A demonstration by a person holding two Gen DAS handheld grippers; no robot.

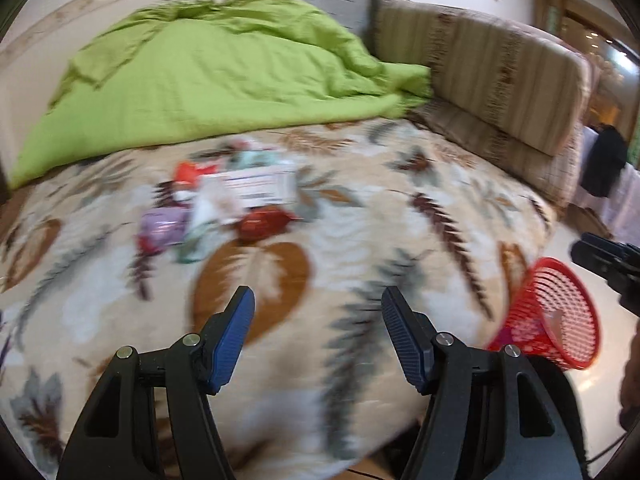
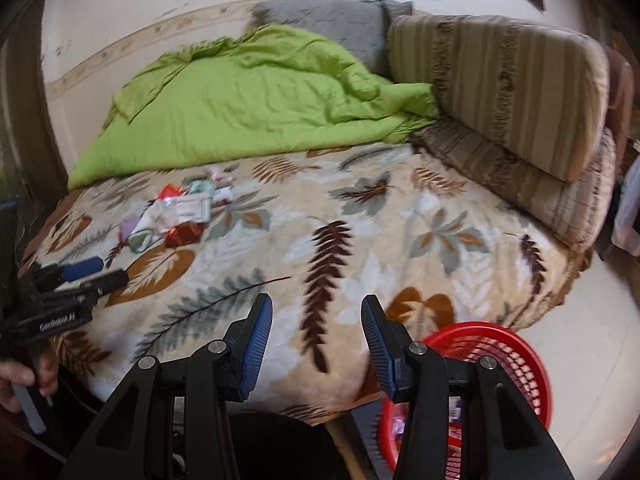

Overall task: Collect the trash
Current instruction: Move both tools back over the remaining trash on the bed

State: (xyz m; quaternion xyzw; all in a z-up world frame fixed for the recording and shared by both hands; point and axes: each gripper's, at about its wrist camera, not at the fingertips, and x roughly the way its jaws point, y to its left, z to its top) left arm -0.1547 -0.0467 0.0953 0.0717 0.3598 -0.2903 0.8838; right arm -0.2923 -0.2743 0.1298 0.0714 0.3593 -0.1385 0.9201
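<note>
Leaf-patterned bedding covers the bed [image 2: 360, 216] in front of me, with a rumpled green quilt [image 2: 248, 108] heaped at the far side against the wall and striped cushions [image 2: 504, 92] stacked along the right edge. A grey pillow [image 2: 332, 20] shows behind the quilt.

The trash [image 2: 176, 216] lies in a small pile on the bed, just this side of the quilt's edge: a white printed packet [image 1: 256, 188], a shiny red wrapper [image 1: 262, 222], a purple wrapper [image 1: 162, 226] and a few more scraps I cannot make out through the blur.

My left tongs [image 1: 318, 334] hang open and empty above the blanket, short of the pile and well apart from it. My right tongs [image 2: 316, 344] are also spread open with nothing between them, held over the near edge of the bed.

A red mesh basket [image 2: 492, 344] stands on the pale floor beside the bed's near right corner, just beside my right tongs, with some scraps already inside.
</note>
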